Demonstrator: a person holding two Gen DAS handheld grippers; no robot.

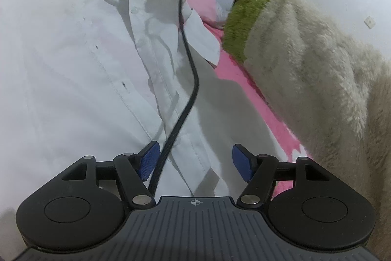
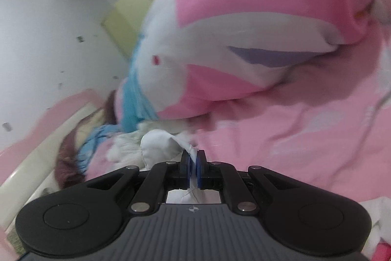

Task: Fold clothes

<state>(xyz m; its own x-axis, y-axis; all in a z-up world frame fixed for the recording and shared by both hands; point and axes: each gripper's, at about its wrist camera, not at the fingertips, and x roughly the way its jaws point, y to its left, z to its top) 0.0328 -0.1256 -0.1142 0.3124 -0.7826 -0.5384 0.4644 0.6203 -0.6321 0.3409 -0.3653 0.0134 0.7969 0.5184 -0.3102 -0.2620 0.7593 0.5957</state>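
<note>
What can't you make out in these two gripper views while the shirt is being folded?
- Shirt: left wrist view, its outline is cut off by the frame edges and hidden under the left gripper.
- Pinched white cloth: right wrist view, the right gripper hides most of it; which part of the shirt is unclear.
- Heap beside the pillow: right wrist view, blurred.

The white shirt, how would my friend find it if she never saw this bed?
Find the pink bedding first. The white shirt lies spread across it, under the open left gripper. It is plain white with a row of small buttons, unlike the pink patterned pillow nearby.
</note>
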